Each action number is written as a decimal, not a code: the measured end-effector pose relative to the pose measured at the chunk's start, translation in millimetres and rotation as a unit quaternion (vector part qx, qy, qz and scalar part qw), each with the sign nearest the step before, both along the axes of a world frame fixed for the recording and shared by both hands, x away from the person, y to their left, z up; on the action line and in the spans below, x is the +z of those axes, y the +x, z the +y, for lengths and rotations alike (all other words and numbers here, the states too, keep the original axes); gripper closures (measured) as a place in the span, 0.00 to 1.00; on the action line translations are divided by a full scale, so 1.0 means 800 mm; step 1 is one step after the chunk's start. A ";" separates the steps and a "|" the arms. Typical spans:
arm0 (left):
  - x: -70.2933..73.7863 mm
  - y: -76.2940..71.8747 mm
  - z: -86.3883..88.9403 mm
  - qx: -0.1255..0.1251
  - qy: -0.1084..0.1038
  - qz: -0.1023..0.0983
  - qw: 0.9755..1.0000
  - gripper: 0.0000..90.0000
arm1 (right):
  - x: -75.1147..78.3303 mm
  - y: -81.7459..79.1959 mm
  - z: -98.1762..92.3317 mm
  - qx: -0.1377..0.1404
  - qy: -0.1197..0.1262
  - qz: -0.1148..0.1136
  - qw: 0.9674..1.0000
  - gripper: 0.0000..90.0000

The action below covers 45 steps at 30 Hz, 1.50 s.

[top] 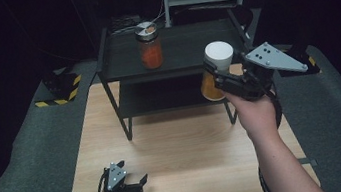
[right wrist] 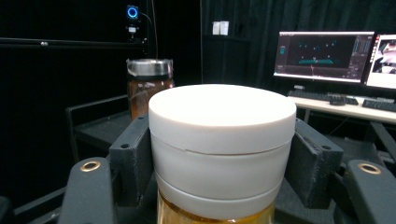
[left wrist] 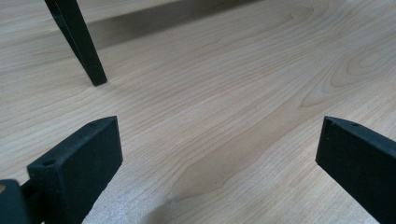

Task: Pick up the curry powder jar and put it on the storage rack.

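Note:
My right gripper (top: 213, 72) is shut on a jar with a white lid (top: 218, 55) and amber contents, held upright in the air at the right front corner of a black two-tier shelf (top: 119, 68). In the right gripper view the white-lidded jar (right wrist: 222, 140) sits squeezed between both black jaws. A second jar with a metal lid and orange contents (top: 150, 46) stands on the shelf's top tier; that metal-lidded jar (right wrist: 149, 86) is behind and to the left. My left gripper (top: 137, 181) rests low over the wooden table (top: 191, 148) near its front left, open with nothing between its fingers (left wrist: 79, 163).
A black shelf leg (left wrist: 81, 44) stands on the wood ahead of the left gripper. Dark grey mats flank the table. Monitors and a keyboard (right wrist: 336, 51) sit on a desk far behind the shelf.

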State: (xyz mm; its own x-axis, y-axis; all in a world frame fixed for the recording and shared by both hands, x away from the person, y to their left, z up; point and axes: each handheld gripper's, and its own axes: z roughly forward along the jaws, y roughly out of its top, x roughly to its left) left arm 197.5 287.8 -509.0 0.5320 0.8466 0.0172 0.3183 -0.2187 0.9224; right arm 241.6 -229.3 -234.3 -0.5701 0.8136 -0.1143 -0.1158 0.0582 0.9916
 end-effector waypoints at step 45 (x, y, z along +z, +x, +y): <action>-0.002 0.002 0.006 -0.007 -0.010 0.002 1.000 0.01 | 0.040 0.074 0.060 -0.048 0.021 -0.015 0.999 0.37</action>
State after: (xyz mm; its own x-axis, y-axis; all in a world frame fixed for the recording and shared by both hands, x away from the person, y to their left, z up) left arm 198.8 292.6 -510.2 0.5443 0.8389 -0.0021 0.3182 -0.2041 0.9258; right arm 301.0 -181.4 -202.6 -0.4866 0.8685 -0.0948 -0.1413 0.0288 0.9896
